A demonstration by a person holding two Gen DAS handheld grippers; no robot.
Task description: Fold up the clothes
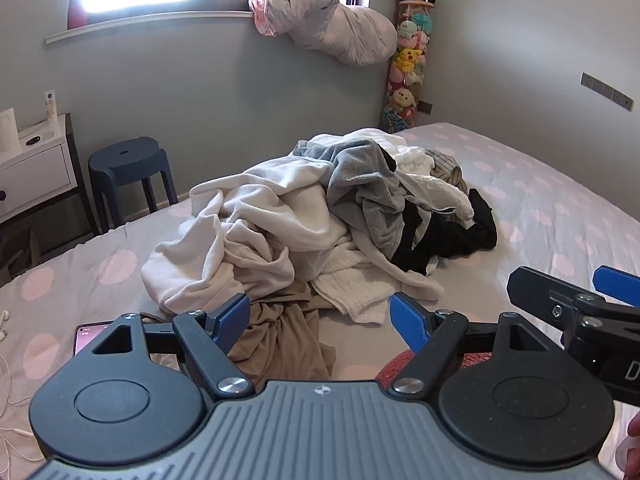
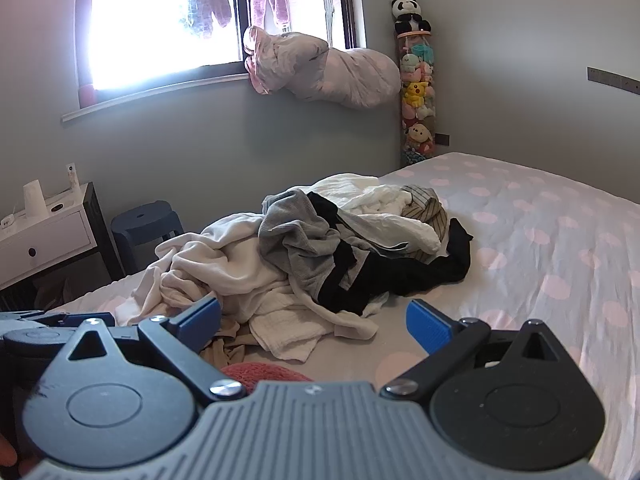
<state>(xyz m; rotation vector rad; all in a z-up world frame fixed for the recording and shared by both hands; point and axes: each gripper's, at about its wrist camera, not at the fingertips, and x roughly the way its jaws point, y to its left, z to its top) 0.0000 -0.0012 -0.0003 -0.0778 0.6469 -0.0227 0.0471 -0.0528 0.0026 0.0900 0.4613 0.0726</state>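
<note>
Both my left gripper (image 1: pixel 320 320) and right gripper (image 2: pixel 314 322) hover with jaws spread wide, holding nothing, just short of the clothes pile (image 1: pixel 320 216) heaped mid-bed (image 1: pixel 560 200) on the polka-dot sheet, tan garment (image 1: pixel 280 332) nearest, black garment (image 2: pixel 400 272) on the pile's right.

A heap of clothes (image 1: pixel 320 216) in white, grey and black lies on the polka-dot bed (image 1: pixel 560 208), a tan garment (image 1: pixel 280 336) spread at its near edge. The left gripper (image 1: pixel 320 322) hovers wide open above it, what appears to be a phone (image 1: pixel 90 338) beside it.
</note>
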